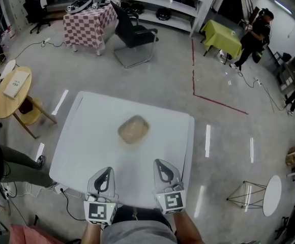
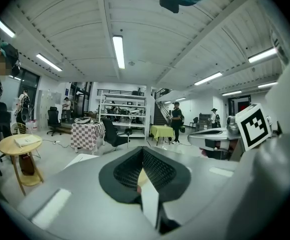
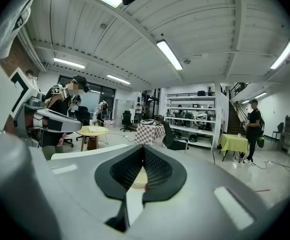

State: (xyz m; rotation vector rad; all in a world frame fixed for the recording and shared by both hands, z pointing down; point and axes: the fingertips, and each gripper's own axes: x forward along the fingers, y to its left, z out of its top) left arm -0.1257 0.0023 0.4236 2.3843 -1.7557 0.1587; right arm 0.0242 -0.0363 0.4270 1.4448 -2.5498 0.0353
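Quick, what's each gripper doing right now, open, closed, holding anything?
Left gripper: shut, jaws together, holding nothing.
Right gripper: shut, jaws together, holding nothing; the beige rounded lump lies apart on the white table.

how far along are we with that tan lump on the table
Done: nothing that shows. The tan lump sits alone in the middle of the white table, and neither claw touches it. In hand: the left claw and right claw hover over the near edge, jaws together, each empty. Left: seemingly everything, starting with reaching the lump.
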